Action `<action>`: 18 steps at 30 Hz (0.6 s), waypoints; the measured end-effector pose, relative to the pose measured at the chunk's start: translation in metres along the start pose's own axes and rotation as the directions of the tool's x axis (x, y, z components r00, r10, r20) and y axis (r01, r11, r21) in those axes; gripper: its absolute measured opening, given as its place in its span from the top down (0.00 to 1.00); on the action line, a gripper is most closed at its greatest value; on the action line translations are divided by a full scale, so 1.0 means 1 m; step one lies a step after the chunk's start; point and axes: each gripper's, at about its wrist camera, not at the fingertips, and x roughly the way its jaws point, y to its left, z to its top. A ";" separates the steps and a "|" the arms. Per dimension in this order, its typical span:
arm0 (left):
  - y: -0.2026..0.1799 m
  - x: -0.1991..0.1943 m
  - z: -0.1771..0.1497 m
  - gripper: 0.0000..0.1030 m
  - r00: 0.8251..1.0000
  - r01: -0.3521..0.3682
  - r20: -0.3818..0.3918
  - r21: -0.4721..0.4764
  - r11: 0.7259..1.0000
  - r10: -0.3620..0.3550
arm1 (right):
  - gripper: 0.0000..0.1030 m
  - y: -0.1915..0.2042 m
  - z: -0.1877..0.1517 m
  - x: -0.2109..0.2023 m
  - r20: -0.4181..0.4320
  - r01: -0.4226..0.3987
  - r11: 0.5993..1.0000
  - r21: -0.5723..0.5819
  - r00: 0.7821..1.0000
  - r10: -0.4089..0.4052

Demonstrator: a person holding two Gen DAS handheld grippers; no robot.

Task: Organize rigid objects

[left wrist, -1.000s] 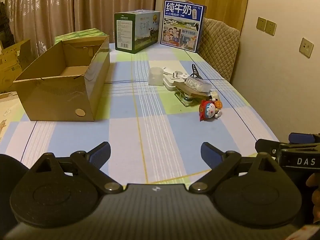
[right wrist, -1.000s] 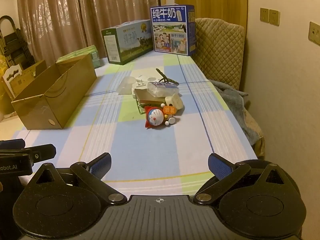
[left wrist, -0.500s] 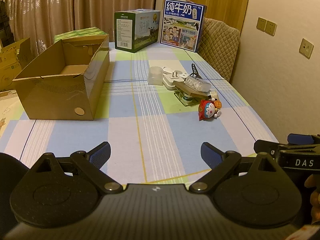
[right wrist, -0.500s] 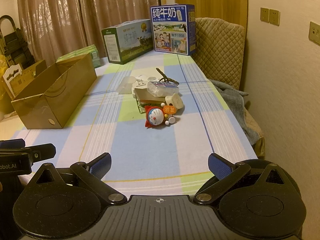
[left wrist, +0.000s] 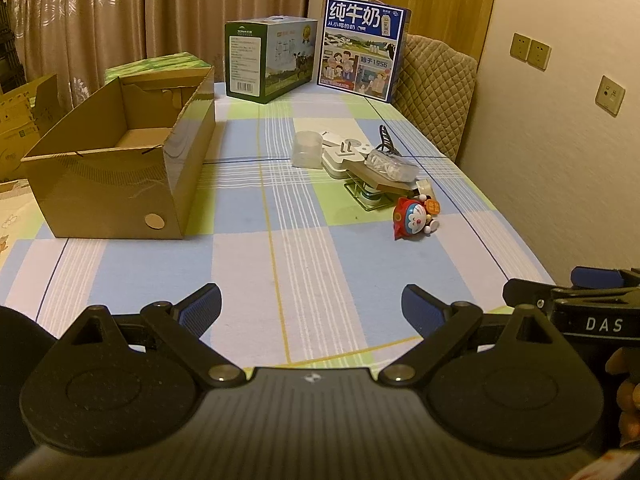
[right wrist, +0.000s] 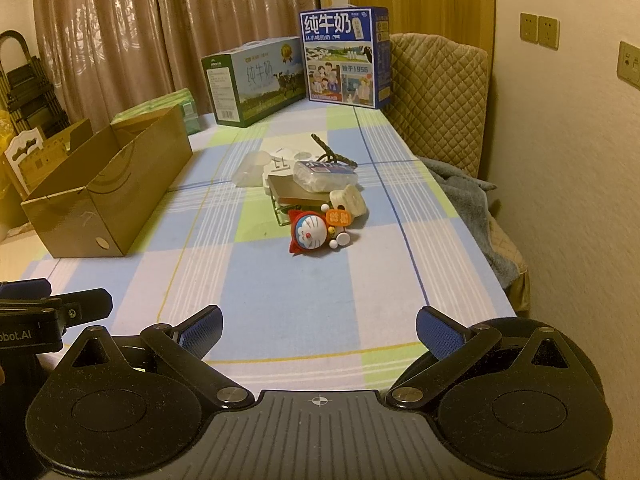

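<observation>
Bench (left wrist: 304,264) with checked cloth carried an open cardboard box (left wrist: 120,168) on its left side, nothing visible inside. Well apart to the right lay a cluster: cat figurine (right wrist: 316,232) nearest, on its side; behind it a clear plastic case (right wrist: 326,176) atop a flat brown block (right wrist: 296,194), a white adapter (left wrist: 346,154) and a translucent cup (left wrist: 307,149). Left gripper (left wrist: 311,308) and right gripper (right wrist: 319,330) hovered over the near edge, jaws spread, holding nothing.
</observation>
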 end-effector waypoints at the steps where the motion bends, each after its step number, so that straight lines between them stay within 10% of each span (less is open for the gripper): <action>1: 0.000 0.000 0.000 0.08 1.000 0.000 -0.001 0.000 1.000 0.000 | 0.02 0.000 0.000 0.000 0.000 0.000 1.000 0.000 1.000 0.000; 18: 0.000 0.001 0.000 0.08 1.000 0.002 -0.008 -0.007 1.000 -0.002 | 0.02 -0.001 -0.001 0.002 -0.002 0.001 1.000 0.002 1.000 -0.001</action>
